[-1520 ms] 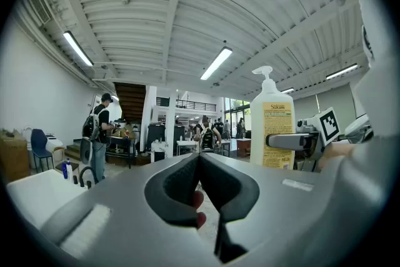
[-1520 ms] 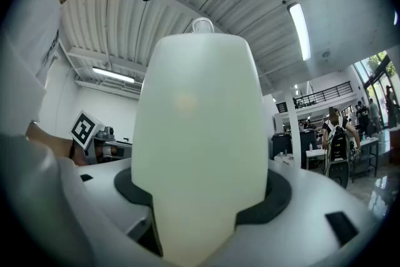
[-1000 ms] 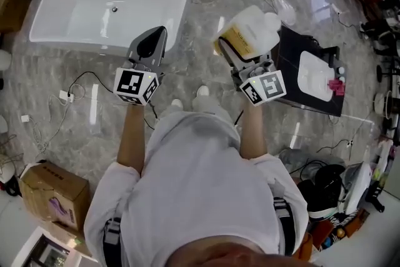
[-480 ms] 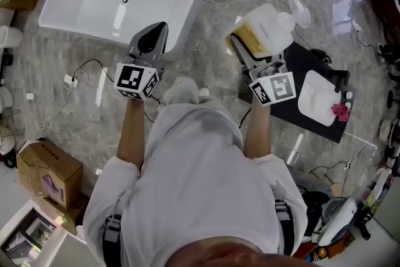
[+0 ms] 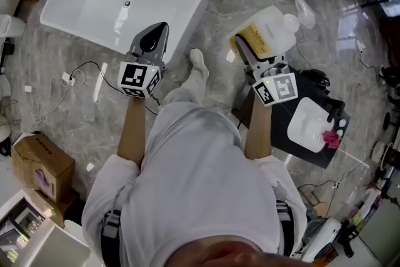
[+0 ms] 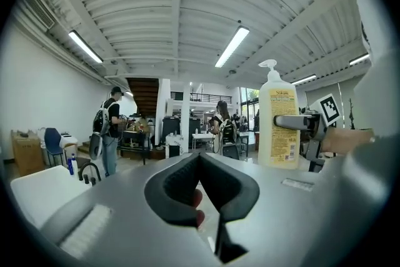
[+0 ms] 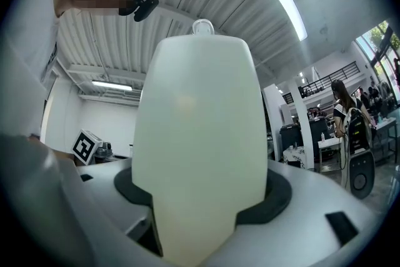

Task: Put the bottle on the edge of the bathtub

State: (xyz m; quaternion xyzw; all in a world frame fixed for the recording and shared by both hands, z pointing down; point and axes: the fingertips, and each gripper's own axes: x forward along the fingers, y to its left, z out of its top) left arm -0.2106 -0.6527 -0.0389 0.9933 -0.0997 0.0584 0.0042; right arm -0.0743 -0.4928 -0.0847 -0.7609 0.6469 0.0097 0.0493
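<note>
Slippage is the first worry. The right hand-held gripper [image 5: 250, 50] is clamped on the lower body of the bottle [image 5: 275, 31], a smooth pale pump bottle with a yellow label. It is carried in the air over the marble floor [image 5: 62, 109], well apart from the bathtub [image 5: 197, 6]. In the right gripper view the pads meet only a narrow band of the rounded plastic, with most of the bottle's length standing out beyond them. A quick swing toward the tub could, I judge, let it pivot or slide out and drop onto hard stone.

Placement is the second risk. The tub's rim looks narrow, glossy and gently curved, so a base set down off-centre or tilted would probably tip the tall bottle into the basin or off the outer side. Letting go before the base sits flat would do the same, and the pump head [image 5: 303, 8] adds weight up top.

Footing matters too: a loose cable [image 5: 81, 79] lies on the floor near the tub's near side, close to where the person may step.

The left hand-held gripper [image 5: 153, 40] is pinched together on nothing, just beside the tub's near wall. It could bump the rim or the bottle if brought in carelessly.
</note>
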